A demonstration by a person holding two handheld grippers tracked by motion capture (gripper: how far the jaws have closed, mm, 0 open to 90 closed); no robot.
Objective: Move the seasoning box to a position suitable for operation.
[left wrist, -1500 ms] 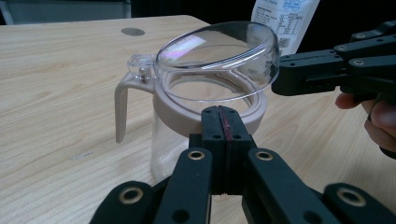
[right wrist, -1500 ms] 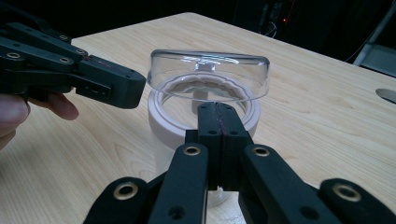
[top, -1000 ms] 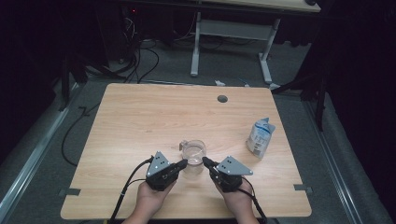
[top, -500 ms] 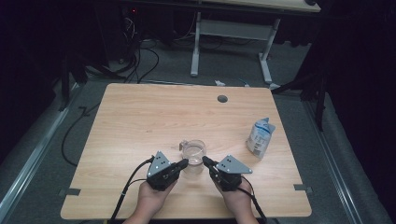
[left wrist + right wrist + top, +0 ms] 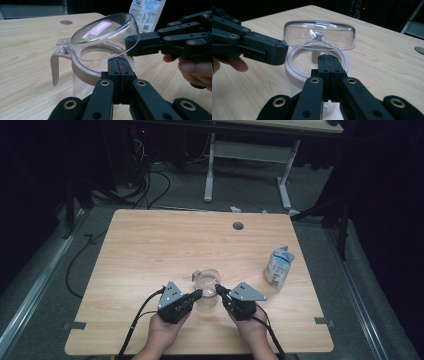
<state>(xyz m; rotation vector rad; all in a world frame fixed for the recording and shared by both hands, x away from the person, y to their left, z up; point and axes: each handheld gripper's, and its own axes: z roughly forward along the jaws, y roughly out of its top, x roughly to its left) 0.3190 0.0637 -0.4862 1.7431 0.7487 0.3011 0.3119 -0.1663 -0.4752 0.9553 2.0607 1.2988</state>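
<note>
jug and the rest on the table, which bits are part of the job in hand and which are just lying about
In the job:
- clear jug with its hinged clear lid tilted open
- left gripper, shut, at the jug's rim
- right gripper, shut, at the jug's rim

Lying about:
- white and blue pouch, standing apart to the right
- round hole in the table

A light wooden table [image 5: 150, 250] stands on grey floor [image 5: 50, 270] in a dark room.

Pitcher [image 5: 82, 75]: clear body, beige-grey collar + handle; hinged lid [image 5: 105, 35] clear, no tint. Left gripper [image 5: 119, 66] & right gripper [image 5: 329, 65]: black jaws, thin red seam btwn pads. Pouch [image 5: 278, 267]: white w/ blue print. Table [image 5: 150, 245]: light wood grain.
</note>
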